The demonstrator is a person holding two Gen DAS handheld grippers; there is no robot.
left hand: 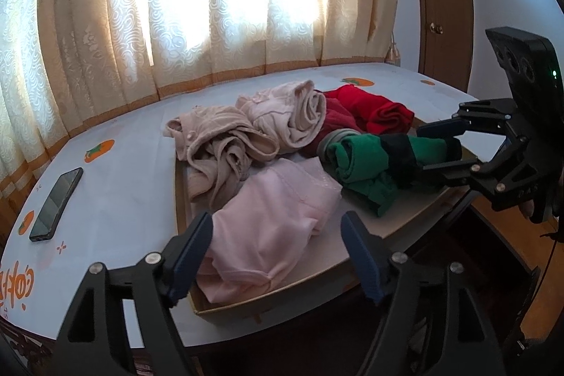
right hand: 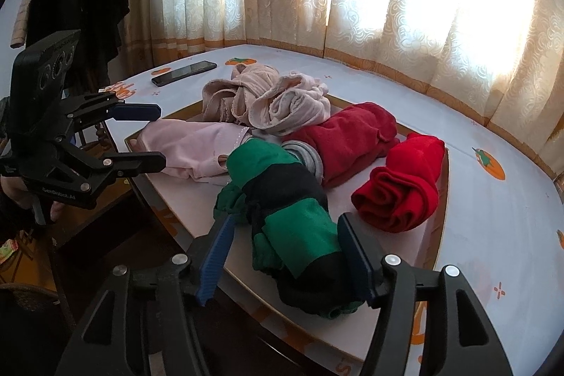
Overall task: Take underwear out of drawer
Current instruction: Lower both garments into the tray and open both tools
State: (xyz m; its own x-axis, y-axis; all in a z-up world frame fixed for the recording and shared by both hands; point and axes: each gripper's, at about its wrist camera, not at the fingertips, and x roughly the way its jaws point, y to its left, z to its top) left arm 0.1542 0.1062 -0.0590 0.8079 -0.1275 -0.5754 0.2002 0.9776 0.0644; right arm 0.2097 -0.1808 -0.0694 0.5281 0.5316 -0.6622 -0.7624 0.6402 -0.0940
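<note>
Two grippers are working at the shallow cardboard drawer [left hand: 225, 305] that is sitting on the cloth-covered table [left hand: 116, 217]. Nearest to us, our left gripper [left hand: 276, 231] is standing with its jaws spread on either side of the folded pale pink underwear [left hand: 271, 228] at the drawer's near end; the blue pads are not pressing on the fabric, so the piece is lying released inside the drawer. Our right gripper [right hand: 285, 238] is straddling the rolled green and black underwear [right hand: 292, 207], also in the drawer; its pads are flanking the roll, with a gap showing on the left side, so we are reading it as let go rather than clenched. Just beyond, two red rolls [right hand: 402, 189] are lying beside the green one, and beige garments [left hand: 225, 143] are heaped over the drawer's far edge. Further off, a dark phone [left hand: 56, 203] is resting on the tablecloth, well apart from the drawer. Patterned curtains [left hand: 211, 6] are glowing behind everything.
</note>
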